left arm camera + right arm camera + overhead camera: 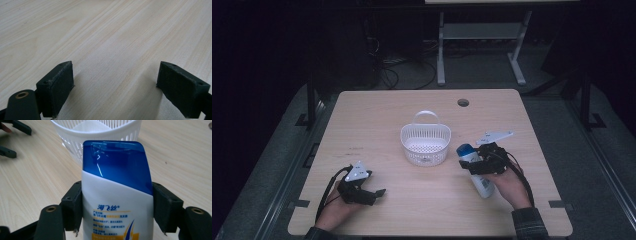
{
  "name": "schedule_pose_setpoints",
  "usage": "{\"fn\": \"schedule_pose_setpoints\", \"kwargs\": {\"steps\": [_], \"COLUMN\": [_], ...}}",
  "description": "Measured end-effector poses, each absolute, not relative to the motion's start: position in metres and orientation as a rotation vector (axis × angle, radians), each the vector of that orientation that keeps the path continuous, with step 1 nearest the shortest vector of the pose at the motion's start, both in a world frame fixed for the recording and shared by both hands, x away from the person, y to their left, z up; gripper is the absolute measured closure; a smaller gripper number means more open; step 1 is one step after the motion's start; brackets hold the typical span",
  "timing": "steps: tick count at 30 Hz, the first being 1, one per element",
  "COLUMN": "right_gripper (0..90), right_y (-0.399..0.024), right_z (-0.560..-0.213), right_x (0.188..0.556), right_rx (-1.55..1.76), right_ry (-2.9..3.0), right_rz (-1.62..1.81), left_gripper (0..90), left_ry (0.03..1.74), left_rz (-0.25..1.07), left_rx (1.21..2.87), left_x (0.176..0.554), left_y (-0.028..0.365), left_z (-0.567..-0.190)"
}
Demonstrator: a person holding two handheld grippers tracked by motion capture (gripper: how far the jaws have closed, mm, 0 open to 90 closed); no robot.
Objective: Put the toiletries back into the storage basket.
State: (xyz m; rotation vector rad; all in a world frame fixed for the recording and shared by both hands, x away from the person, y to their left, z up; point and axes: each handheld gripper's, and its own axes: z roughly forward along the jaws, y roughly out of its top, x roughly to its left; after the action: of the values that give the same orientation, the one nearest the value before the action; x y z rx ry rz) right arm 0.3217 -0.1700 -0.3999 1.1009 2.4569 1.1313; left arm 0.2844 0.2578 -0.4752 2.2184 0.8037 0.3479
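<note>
Shampoo bottle is sitting clamped in our right tool; probably we're binning it next, lifting over into basket. Left tool is idling wide open, empty, on bench.

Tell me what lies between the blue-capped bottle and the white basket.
Nothing: in the high view, a short strip of bare table separates the bottle, clamped in the right hand-held gripper, from the basket.

The white bottle with a blue cap lies tilted, cap pointing to the basket, clamped between the right gripper jaws. The white basket stands mid-table, empty, handle up.
</note>
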Motion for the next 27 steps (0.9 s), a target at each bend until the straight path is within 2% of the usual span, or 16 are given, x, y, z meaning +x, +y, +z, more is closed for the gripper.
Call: {"fn": "schedule_pose_setpoints", "kwargs": {"steps": [27], "right_gripper": [34.1], "right_y": [-0.2], "right_z": [-0.373], "right_x": [0.307], "right_rx": [1.016], "right_ry": [2.197], "right_rz": [1.501], "left_gripper": [12.8], "left_ry": [0.792], "left_rz": [0.34], "left_rx": [2.214], "left_x": [0.286], "left_y": [0.253], "left_z": [-0.476]}}
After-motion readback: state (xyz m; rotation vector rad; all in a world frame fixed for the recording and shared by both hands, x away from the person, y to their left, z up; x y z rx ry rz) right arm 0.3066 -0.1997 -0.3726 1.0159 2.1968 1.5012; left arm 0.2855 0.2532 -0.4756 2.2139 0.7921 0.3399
